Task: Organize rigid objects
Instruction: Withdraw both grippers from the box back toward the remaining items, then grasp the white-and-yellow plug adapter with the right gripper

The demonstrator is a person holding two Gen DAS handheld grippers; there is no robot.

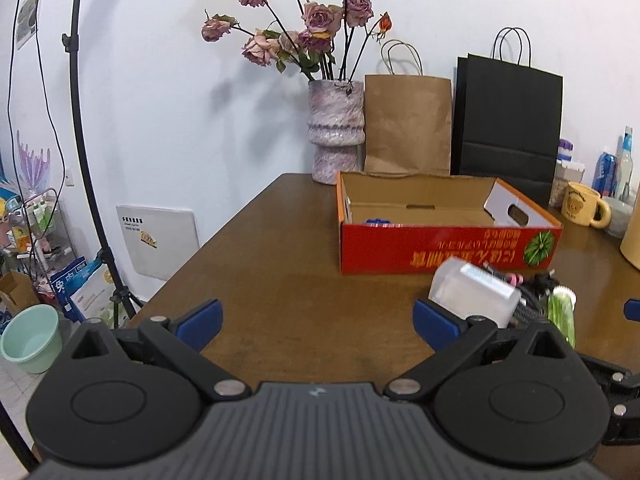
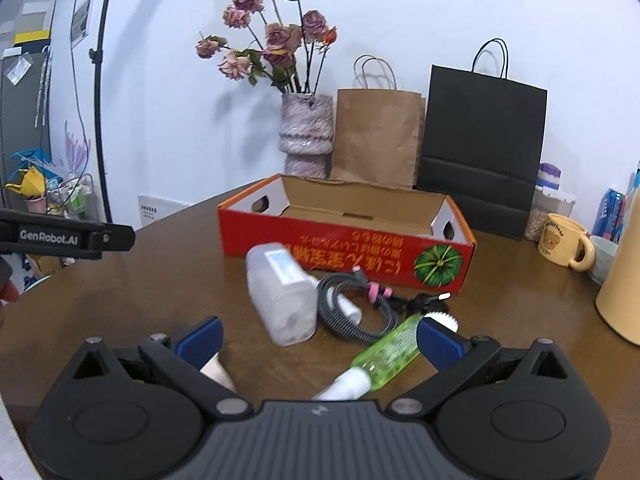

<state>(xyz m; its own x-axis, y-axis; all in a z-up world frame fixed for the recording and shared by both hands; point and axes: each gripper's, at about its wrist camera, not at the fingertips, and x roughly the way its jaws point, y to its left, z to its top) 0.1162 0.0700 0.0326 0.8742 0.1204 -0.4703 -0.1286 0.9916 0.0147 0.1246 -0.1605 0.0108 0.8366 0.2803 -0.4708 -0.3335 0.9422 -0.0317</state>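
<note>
Right wrist view showed the loose items in a cluster on the wooden table (image 2: 160, 280), just in front of the red cardboard box (image 2: 344, 246): a translucent white container (image 2: 282, 296) lying on its side, a coiled grey cable (image 2: 352, 308) touching it, and a green bottle (image 2: 394, 354) with a white end lying at an angle nearest the camera. The right gripper (image 2: 318, 340) hung low over this cluster with its blue-padded jaws spread wide and nothing between them; the green bottle lay just beside the right-hand pad. The left gripper (image 1: 318, 322) was likewise spread and empty, over bare table to the left of the pile.

Judging by this, the step in hand was the approach to a first pick, with most pieces still outside the box. The next move probably called for centring the jaws across the green bottle's body, which looked smooth and round and might roll. The white container looked too wide for an easy pinch. Something blue (image 1: 378, 222) already lay in the box. Behind stood a vase (image 2: 306, 136) of dried roses and two paper bags.
</note>
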